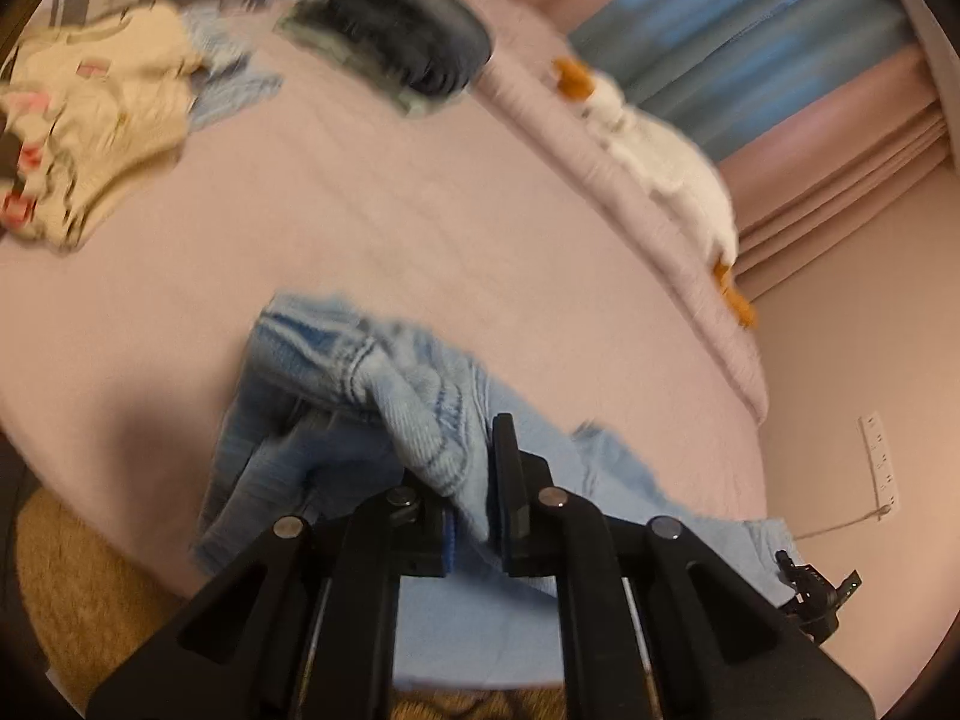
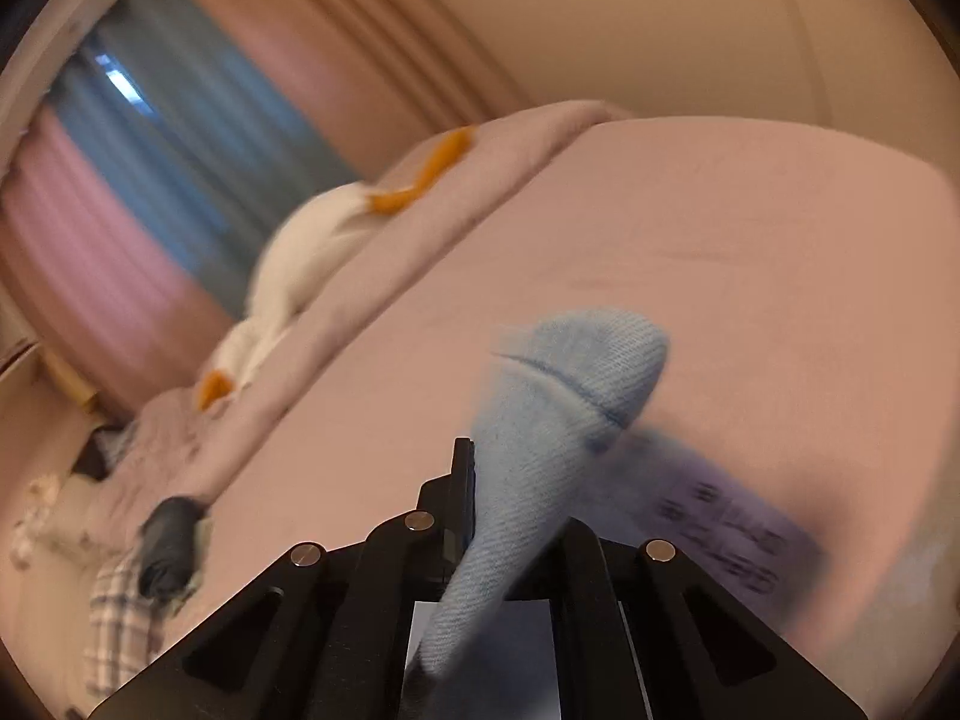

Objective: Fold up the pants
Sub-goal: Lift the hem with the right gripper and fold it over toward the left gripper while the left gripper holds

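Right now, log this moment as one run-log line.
left tool: shut on light blue denim pants | right tool: shut on same pants | pants: partly lifted over pink bed sheet

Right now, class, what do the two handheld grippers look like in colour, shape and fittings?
Both the left gripper and the right gripper are matte black, with angular triangular-cutout frames, round silver pivot bolts and flat narrow fingers. The left one shows blue pads. No sleeves or hands visible.

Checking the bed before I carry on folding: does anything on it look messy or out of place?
Yes. A cream garment lies crumpled at the far side, not folded. A white stuffed toy sprawls along the bed's edge. The jeans are bunched, gripped by both claws.
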